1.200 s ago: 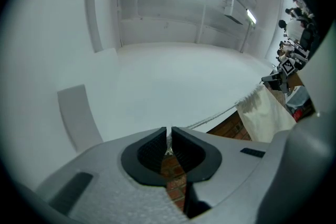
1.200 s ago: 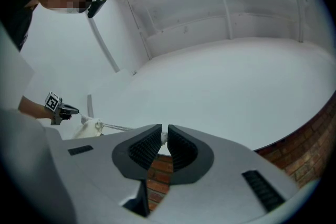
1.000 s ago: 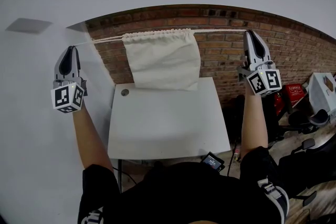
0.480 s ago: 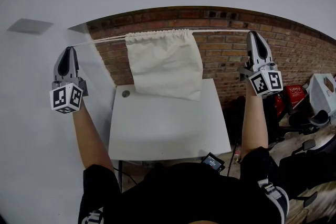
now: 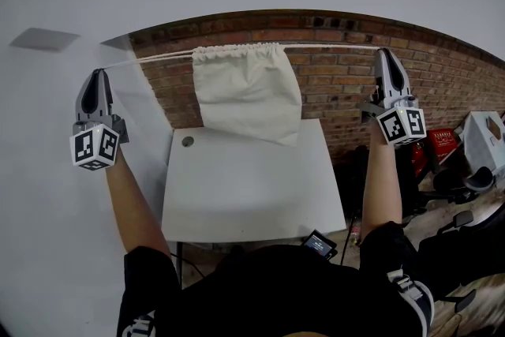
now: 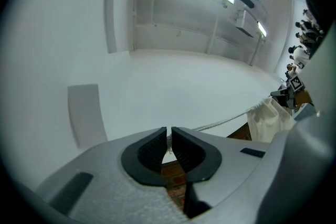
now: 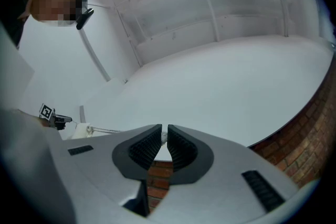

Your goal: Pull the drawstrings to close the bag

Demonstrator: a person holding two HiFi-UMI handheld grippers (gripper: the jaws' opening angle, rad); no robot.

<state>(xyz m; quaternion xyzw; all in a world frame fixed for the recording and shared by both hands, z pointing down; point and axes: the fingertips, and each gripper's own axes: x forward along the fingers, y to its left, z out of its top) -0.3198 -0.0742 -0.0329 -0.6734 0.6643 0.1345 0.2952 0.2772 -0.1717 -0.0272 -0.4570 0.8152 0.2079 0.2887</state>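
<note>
Cream cloth hangs in mid-air between your two hands: the bag (image 5: 246,91) is strung up above the far edge of the white bench (image 5: 252,193), in front of the brick wall (image 5: 347,83), and only its lower hem comes down near the bench top. Your left gripper (image 5: 99,73) is clenched on the left drawstring (image 5: 158,58), with the cord pinched between the ribbed pads, and your right gripper (image 5: 384,53) is clamped the same way on the right drawstring (image 5: 331,47). Both cords run taut in a nearly straight line from the grippers to the bag's mouth, so the pull itself is well under way. The top of the bag is puckered into small folds along the channel, which tells you the mouth has begun to gather. It is not drawn into a tight bunch, though: the gathered edge reads as only a little narrower than the body below it, so I judge the closing as partly done rather than finished. What is left is to draw the mouth in until the folds pack together. Your arms look spread well out to left and right, so you may have little reach left; taking each cord again nearer the bag may be the way to get more travel.
</note>
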